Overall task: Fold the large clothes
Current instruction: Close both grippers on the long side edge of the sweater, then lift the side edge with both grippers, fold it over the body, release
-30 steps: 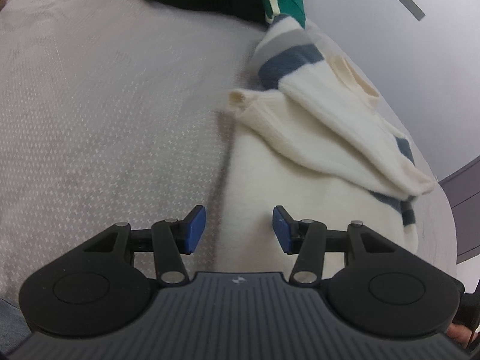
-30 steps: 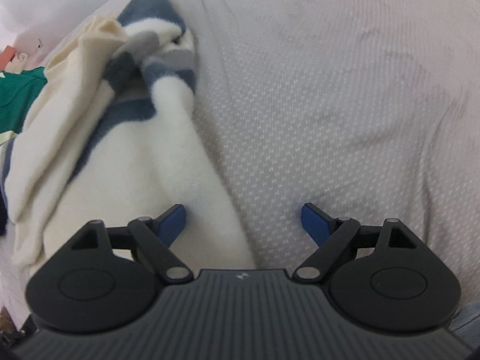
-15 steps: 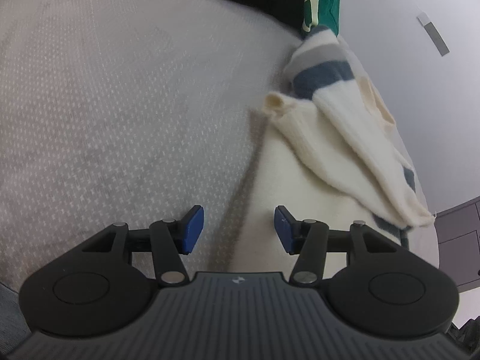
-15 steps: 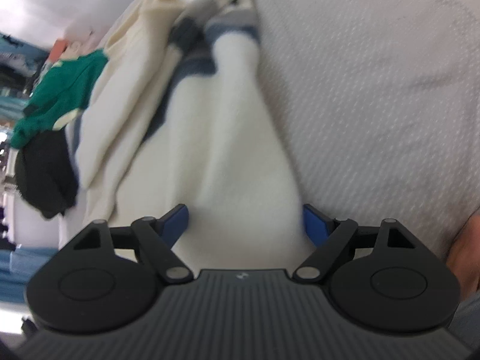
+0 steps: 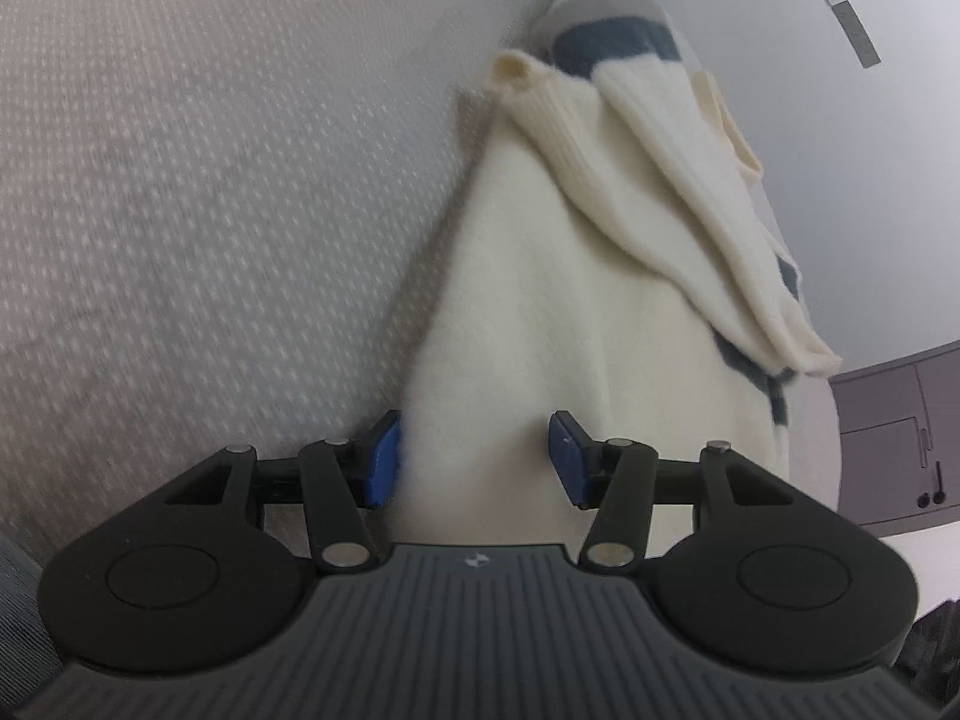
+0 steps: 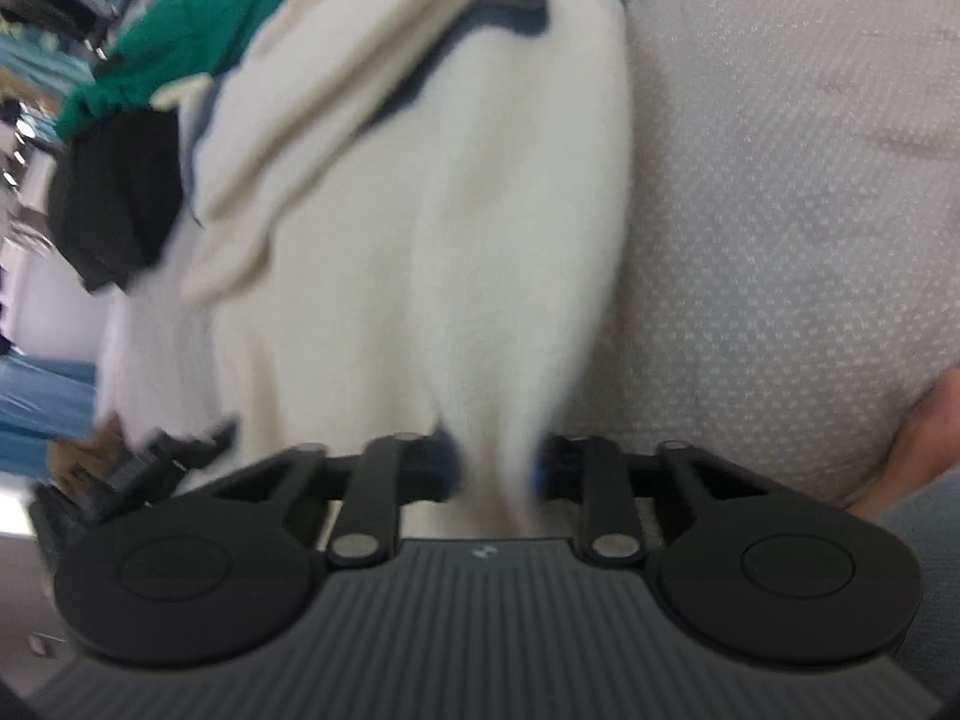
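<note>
Jaws of right gripper (image 6: 495, 468) closing on cream sweater (image 6: 420, 228).

The left gripper (image 5: 474, 459) points steeply down, and its jaws stand about half apart, with the edge of the cream sweater (image 5: 540, 312) between the blue pads, which do not press it. The right gripper (image 6: 495, 462) also points steeply down; its jaws are closing on a bunched fold of the sweater. A bare hand (image 6: 918, 438) shows at the right of this gripper.
</note>
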Demonstrator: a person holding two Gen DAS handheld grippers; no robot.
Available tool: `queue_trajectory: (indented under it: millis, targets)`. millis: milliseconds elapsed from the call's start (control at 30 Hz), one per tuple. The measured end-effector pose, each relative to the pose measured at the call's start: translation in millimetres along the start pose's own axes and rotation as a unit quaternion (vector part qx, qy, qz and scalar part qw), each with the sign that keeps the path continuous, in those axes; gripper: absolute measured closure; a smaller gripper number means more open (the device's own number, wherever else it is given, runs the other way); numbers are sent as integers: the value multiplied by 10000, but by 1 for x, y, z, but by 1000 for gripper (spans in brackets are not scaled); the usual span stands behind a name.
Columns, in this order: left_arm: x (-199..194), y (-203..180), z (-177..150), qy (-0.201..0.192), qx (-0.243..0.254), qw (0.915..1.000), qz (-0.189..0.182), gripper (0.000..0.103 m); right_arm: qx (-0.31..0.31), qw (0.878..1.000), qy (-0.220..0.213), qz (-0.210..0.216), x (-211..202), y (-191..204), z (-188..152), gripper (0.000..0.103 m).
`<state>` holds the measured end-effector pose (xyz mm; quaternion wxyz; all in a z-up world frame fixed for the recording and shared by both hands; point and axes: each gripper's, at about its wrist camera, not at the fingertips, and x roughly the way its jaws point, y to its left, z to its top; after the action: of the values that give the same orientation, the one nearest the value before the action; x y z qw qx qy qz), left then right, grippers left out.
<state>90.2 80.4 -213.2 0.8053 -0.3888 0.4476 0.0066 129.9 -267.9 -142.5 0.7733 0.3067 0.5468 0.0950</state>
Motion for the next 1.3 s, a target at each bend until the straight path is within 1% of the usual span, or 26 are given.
queue_trajectory:
  millis: [100, 233, 300, 400, 500, 533, 567, 600, 633, 667, 767, 833, 933, 1033, 1100, 1167, 1300]
  targets:
    - [2, 1, -4, 76, -32, 9999, -85, 43, 60, 9993, -199, 323, -10, -5, 7, 85]
    - [4, 1, -10, 264, -93, 9993, -266, 42, 174, 9970, -460, 591, -29, -11, 15, 86]
    - [7, 1, -14, 434, -104, 9983, -372, 42, 155, 9957, -622, 672, -44, -12, 20, 86]
    - [12, -1, -25, 693, -69, 9963, -501, 42, 104, 9939, -830, 725, -53, -9, 25, 86]
    - [14, -6, -33, 852, 29, 9946, -589, 44, 133, 9935, -877, 719, -54, -13, 24, 86]
    - [14, -8, -36, 885, 88, 9943, -591, 48, 157, 9934, -875, 718, -55, -15, 24, 86]
    - [16, -9, -34, 903, 123, 9942, -575, 61, 168, 9935, -876, 710, -53, -15, 22, 86]
    - [16, -10, -35, 911, 122, 9940, -586, 77, 170, 9937, -862, 700, -52, -16, 22, 86]
    - [15, -9, -34, 896, 80, 9940, -615, 85, 181, 9938, -843, 698, -53, -18, 23, 86]
    - [13, -9, -34, 878, 51, 9940, -652, 87, 195, 9940, -828, 695, -53, -18, 23, 86]
    - [2, -12, -28, 704, 124, 9941, -820, 90, 161, 9938, -827, 721, -56, -19, 25, 86]
    - [-13, -15, -20, 489, 193, 9938, -981, 91, 81, 9934, -860, 755, -59, -17, 26, 86]
    - [-43, -23, -10, 61, 309, 9919, -1228, 91, -103, 9920, -961, 814, -67, -14, 27, 86]
    - [-79, -33, -1, -370, 373, 9866, -1544, 92, -329, 9889, -1097, 942, -81, -9, 26, 87]
    - [-100, -37, 5, -593, 412, 9827, -1703, 92, -288, 9860, -1100, 1218, -88, -9, 27, 87]
    - [-120, -36, 9, -716, 401, 9783, -1901, 93, -254, 9840, -1121, 1362, -94, -11, 25, 88]
    - [-147, -37, 3, -863, 468, 9729, -2092, 94, -381, 9795, -1236, 1544, -112, -8, 18, 88]
